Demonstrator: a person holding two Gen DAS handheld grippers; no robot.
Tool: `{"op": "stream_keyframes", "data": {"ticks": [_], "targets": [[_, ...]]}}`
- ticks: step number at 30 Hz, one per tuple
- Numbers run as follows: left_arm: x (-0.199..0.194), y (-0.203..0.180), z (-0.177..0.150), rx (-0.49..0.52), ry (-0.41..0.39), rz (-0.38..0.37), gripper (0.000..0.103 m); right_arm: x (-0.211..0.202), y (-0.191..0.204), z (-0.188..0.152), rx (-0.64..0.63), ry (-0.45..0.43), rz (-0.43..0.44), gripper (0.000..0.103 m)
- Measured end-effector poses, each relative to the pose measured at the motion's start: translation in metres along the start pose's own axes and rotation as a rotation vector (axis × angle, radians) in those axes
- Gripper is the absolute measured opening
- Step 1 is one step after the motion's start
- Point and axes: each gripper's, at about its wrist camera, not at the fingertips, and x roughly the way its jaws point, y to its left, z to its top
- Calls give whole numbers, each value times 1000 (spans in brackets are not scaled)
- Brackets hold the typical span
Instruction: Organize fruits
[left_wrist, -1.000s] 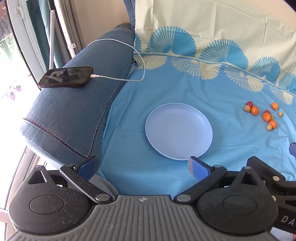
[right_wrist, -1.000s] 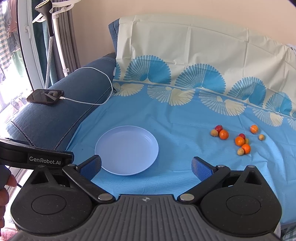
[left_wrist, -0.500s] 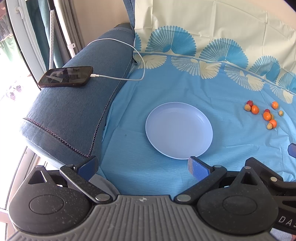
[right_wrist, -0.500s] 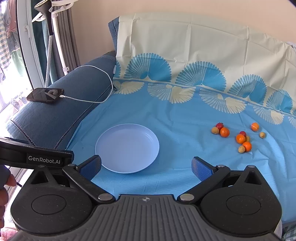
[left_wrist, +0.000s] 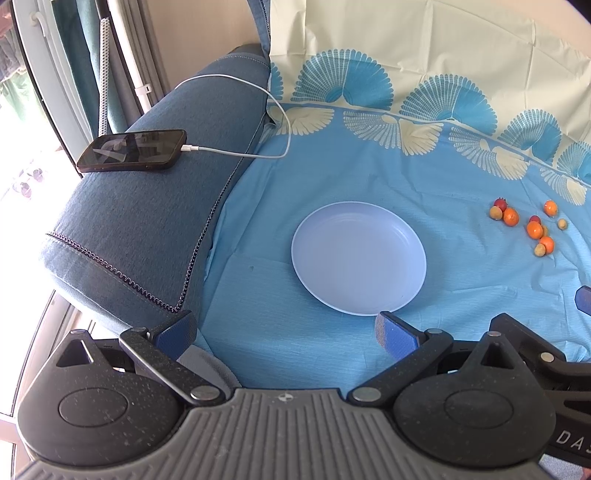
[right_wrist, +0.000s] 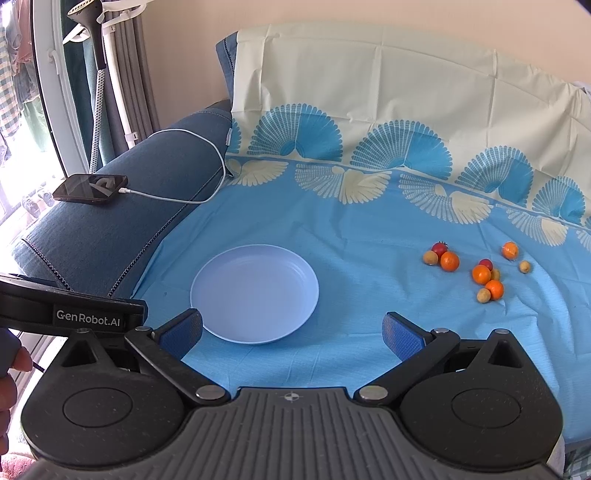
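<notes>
Looking through the left wrist view, the left gripper (left_wrist: 284, 332) hovers spread wide and empty, with one pale plate (left_wrist: 358, 258) at 12 o'clock and the fruits (left_wrist: 528, 227) scattered at 2 o'clock on the blue sheet (left_wrist: 369, 177). One phone (left_wrist: 131, 150) on its cable (left_wrist: 236, 110) lies on the sofa arm (left_wrist: 147, 229) at 10 o'clock. In the right wrist view, the right gripper (right_wrist: 291, 334) is likewise fully open, holding nothing; the plate sits at 11 o'clock, the fruits at 2 o'clock. Count: four orange, two red, four small tan. Risk: the round fruits may roll on the soft sheet if nudged, or slip from the pads (right_wrist: 400, 338) under an off-centre pinch.
</notes>
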Motion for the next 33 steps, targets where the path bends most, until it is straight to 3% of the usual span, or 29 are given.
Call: {"op": "stream_keyframes", "data": {"ticks": [23,27,33], "targets": [[5,-8,6,15,39,-19,103,6,-7,1,28,-2,1,103],[10,-33,18,60,31,-42,103,7,-38,2,98,-52,-53,103],[38,-106,47,173,-1,-114,103,21,-124,-10,198,-104,-247,103]]}}
